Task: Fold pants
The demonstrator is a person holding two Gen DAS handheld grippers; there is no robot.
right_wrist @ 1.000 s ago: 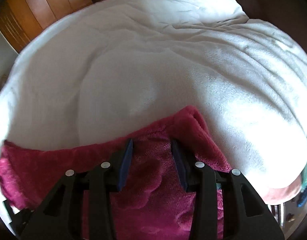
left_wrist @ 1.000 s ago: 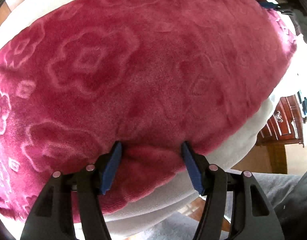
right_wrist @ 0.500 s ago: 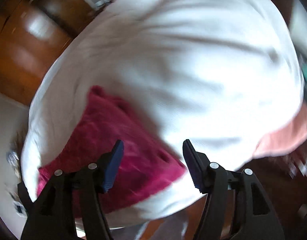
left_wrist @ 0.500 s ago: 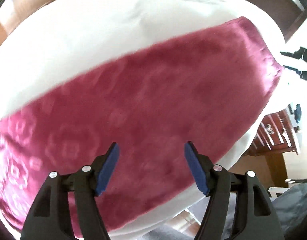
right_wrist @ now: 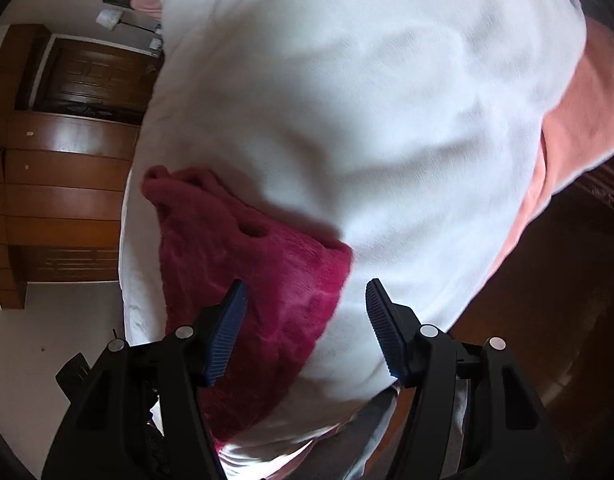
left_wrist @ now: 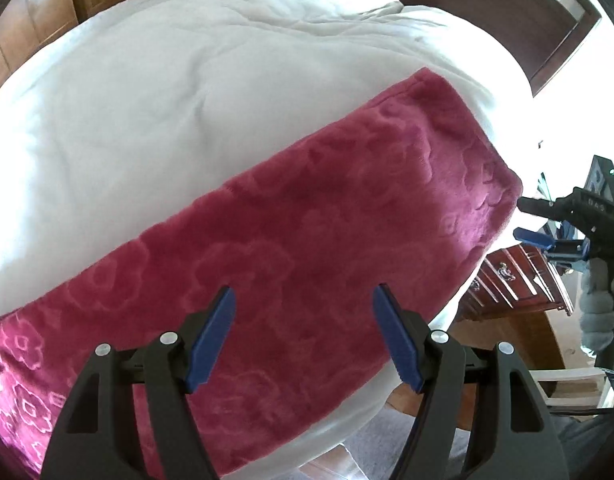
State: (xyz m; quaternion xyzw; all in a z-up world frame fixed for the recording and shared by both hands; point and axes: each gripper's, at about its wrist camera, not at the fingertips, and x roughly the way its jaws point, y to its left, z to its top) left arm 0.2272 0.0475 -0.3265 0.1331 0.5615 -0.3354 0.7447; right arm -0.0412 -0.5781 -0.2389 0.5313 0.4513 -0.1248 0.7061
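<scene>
Daylight floods in from the right of the left wrist view, where the white bedcover [left_wrist: 155,112] blows out to pure glare along the right edge. That frame is sharp, with the crimson pants [left_wrist: 327,232] showing their embossed pattern clearly. The right wrist view is dimmer and smeared with motion blur, softest across the bedcover; its lower right falls into deep shadow. Both frames bulge strongly, with dark vignetted corners.
</scene>
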